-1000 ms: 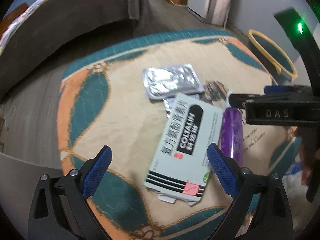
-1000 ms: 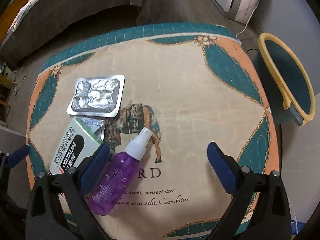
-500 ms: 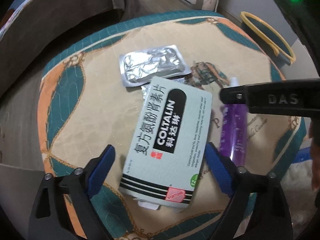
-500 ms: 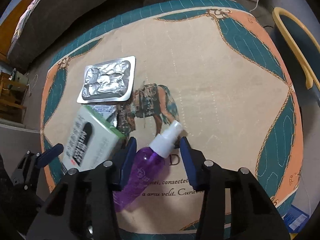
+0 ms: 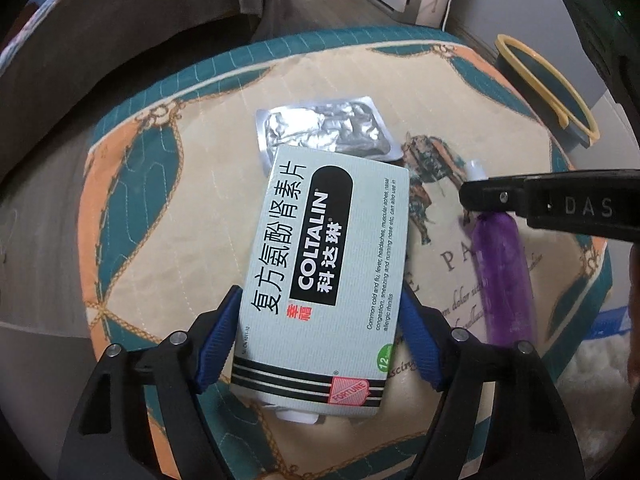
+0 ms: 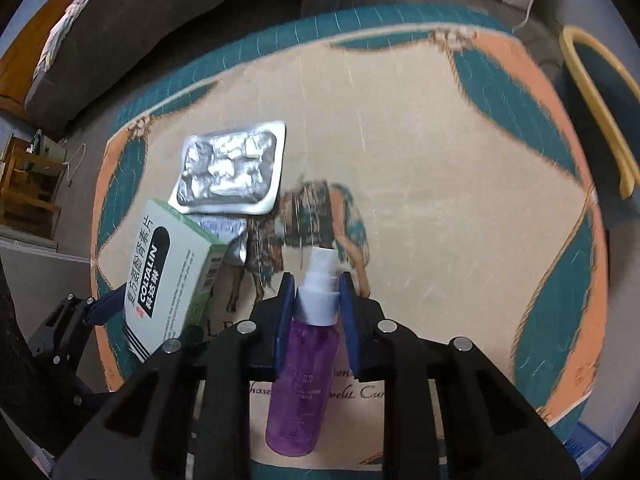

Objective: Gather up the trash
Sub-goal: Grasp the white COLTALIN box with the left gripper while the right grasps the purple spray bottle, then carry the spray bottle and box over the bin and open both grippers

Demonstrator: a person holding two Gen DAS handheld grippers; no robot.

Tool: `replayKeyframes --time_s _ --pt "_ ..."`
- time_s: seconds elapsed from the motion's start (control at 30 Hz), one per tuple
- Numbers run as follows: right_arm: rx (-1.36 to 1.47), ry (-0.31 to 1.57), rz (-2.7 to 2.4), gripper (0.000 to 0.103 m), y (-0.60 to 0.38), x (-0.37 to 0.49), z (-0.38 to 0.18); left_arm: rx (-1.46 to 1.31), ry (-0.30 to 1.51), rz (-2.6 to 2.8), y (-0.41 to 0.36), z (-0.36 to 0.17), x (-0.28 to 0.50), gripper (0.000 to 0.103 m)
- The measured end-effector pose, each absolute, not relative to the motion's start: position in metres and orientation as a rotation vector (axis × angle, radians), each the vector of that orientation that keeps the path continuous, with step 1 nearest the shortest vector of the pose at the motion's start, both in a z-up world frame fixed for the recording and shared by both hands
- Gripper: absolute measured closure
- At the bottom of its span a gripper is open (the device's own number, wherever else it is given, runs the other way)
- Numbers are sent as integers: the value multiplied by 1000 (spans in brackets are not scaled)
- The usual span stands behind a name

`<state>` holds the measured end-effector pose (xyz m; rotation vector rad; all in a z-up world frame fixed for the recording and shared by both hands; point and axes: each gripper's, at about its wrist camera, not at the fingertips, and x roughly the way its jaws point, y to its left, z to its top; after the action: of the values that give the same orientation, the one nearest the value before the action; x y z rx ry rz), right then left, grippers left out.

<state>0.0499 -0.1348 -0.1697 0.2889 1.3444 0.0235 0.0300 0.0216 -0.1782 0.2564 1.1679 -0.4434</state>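
Listing by view. Left wrist: left tool (image 5: 320, 332), blue pads closing against the two long sides of the box (image 5: 326, 276), a pale medicine carton marked COLTALIN, its far end raised over the surface (image 5: 208, 184), a round top with a teal, orange and cream cover. Blister pack (image 5: 326, 130), silver foil, flat just beyond the box, partly hidden by it. Bottle (image 5: 502, 276), purple, to the right, with a black finger of the right tool (image 5: 548, 206) crossing its neck. Bin (image 5: 548, 84), yellow-rimmed, off the surface at upper right.

Right wrist: right tool (image 6: 314, 304), jaws closing on the bottle (image 6: 304, 380) at its white spray collar, pads touching both sides; purple body runs back between the fingers. Box (image 6: 168, 276) to the left, tilted, with the left tool (image 6: 80, 320) at its near end. Blister pack (image 6: 230, 168) beyond the box. Bin (image 6: 600, 108) at the right edge.
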Motion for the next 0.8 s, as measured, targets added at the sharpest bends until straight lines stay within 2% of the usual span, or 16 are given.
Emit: replayKeyframes --time_s 0.5,0.8 --pt "131 1078 -16 81 -153 56 -93 247 1055 -396 15 -139 39 27" --pt "131 926 -33 82 -180 64 -43 215 920 -397 -7 -91 58 27"
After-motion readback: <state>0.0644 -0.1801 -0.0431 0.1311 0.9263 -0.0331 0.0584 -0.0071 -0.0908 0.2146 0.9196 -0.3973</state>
